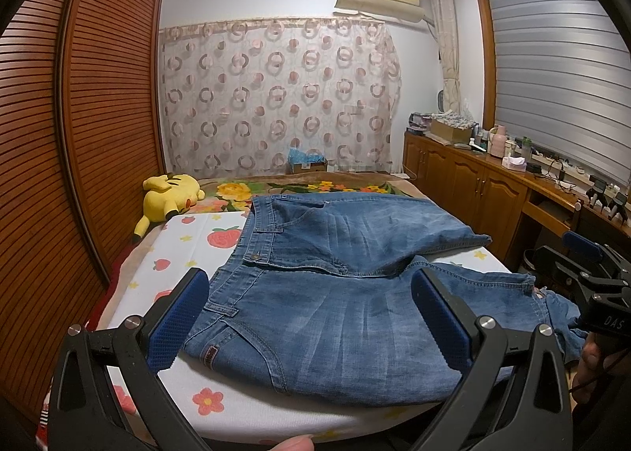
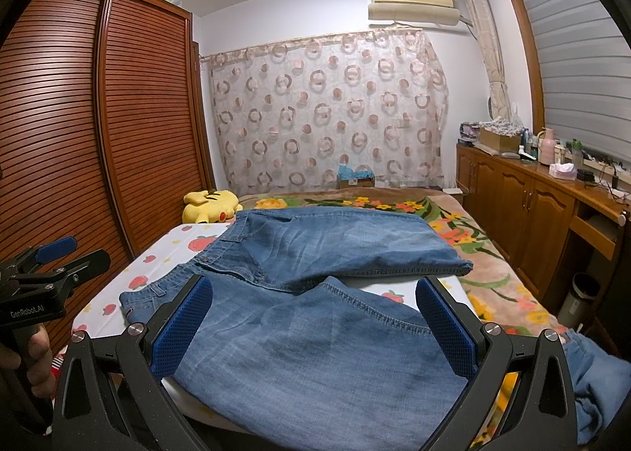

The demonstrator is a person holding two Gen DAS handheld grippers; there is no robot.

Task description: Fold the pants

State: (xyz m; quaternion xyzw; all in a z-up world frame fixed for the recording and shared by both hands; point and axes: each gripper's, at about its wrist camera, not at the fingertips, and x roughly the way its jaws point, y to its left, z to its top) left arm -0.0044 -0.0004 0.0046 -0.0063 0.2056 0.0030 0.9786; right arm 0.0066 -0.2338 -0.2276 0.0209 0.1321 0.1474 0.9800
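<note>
Blue denim pants (image 1: pixel 335 293) lie spread flat on a white fruit-print board (image 1: pixel 189 242) on the bed, waistband to the left, two legs running right. My left gripper (image 1: pixel 311 285) is open above the waist end of the near leg, holding nothing. My right gripper (image 2: pixel 315 293) is open above the near leg (image 2: pixel 299 348) further right, holding nothing. The right gripper also shows at the right edge of the left wrist view (image 1: pixel 591 277); the left one shows at the left edge of the right wrist view (image 2: pixel 51 265). The near leg's hem hangs off the bed's right side.
A yellow plush toy (image 1: pixel 169 194) lies at the far left of the bed. A floral blanket (image 2: pixel 473 238) covers the bed beyond and right of the board. A slatted wardrobe (image 1: pixel 79 135) stands left, a wooden cabinet with clutter (image 1: pixel 493 183) right.
</note>
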